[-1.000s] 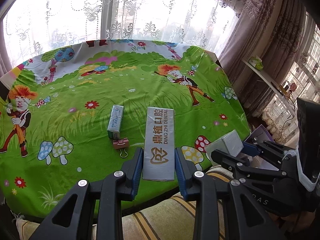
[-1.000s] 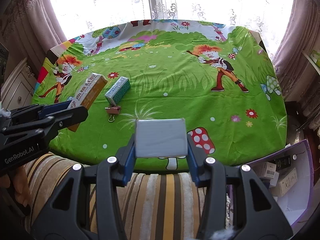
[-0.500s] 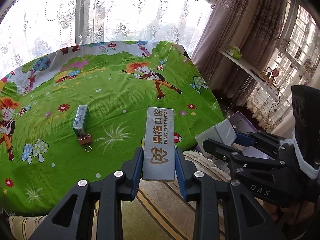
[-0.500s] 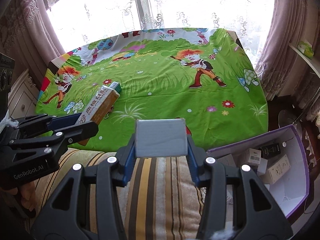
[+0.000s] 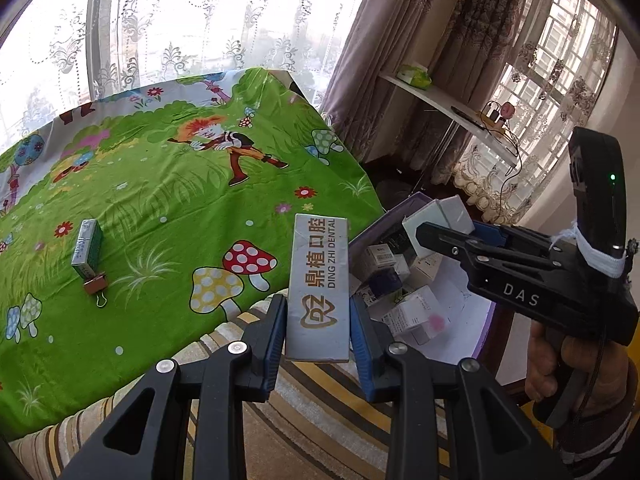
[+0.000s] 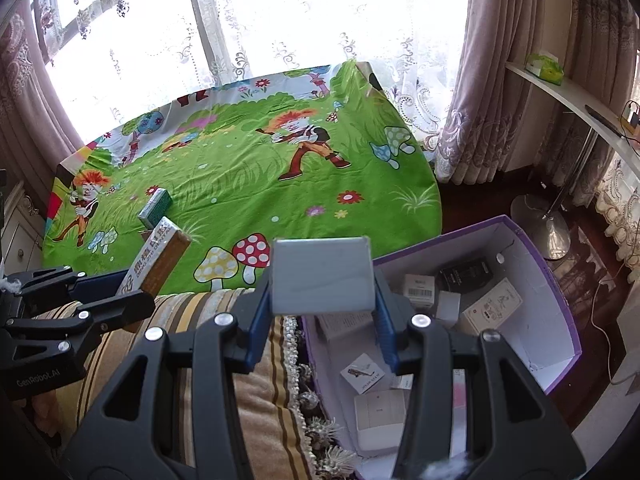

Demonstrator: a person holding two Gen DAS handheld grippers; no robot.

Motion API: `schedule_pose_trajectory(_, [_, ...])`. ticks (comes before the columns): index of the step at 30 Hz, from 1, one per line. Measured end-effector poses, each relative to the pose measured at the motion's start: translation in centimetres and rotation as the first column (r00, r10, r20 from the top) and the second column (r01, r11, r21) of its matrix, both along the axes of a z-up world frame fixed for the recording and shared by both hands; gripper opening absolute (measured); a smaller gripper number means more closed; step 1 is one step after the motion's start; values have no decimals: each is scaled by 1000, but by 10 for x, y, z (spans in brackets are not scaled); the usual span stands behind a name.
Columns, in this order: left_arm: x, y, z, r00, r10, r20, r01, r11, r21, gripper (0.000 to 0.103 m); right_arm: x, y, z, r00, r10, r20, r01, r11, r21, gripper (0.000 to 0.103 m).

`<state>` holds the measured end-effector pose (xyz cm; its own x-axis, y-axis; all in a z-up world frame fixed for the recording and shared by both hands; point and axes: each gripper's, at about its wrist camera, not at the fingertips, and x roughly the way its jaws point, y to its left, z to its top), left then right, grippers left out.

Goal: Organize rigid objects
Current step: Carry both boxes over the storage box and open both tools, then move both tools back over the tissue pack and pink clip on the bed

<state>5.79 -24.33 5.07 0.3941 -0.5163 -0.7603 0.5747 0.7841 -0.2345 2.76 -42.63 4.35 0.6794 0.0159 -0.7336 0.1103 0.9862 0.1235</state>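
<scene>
Left gripper [image 5: 318, 312] clamps the dental box [image 5: 320, 288]; right gripper [image 5: 430, 226] carries a white box [image 5: 438, 214] over the purple bin [image 5: 486, 326].

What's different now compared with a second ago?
Both grippers have swung from over the table toward the purple box on the floor, carrying their loads. The left gripper still clamps the long dental box, the right gripper the grey box. The green box and binder clip stayed put.

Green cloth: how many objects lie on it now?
2: a small green box left of the mushroom print, and a binder clip at its near end. The held dental box may hide more.
</scene>
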Motion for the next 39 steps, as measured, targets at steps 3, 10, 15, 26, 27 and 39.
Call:
schedule_pose_trajectory(3, [-5, -16, -1, 999, -41, -9, 41, 999, -2, 32, -7, -20, 4, 999, -50, 13, 50, 999, -5, 50])
schedule_pose_trajectory(10, [-19, -48, -3, 991, -133, -35, 132, 991, -19, 32, -20, -52, 11, 990, -138, 33, 139, 990, -26, 50])
schedule_pose_trajectory(15, [-25, -62, -3, 981, -186, -56, 183, 982, -51, 33, -26, -72, 14, 978, -205, 36, 206, 978, -34, 50])
schedule_pose_trajectory(26, [-23, -63, -7, 979, -188, -77, 184, 981, -60, 45, -29, -86, 14, 964, -263, 39, 263, 965, -7, 74])
schedule_pose_trajectory(27, [-23, -62, -6, 980, -184, -78, 180, 982, -61, 45, -28, -85, 14, 965, -260, 37, 261, 965, -9, 74])
schedule_pose_trajectory(39, [-14, -48, -4, 986, -146, -77, 140, 987, -78, 45, -19, -64, 12, 978, -207, 16, 207, 978, -36, 76])
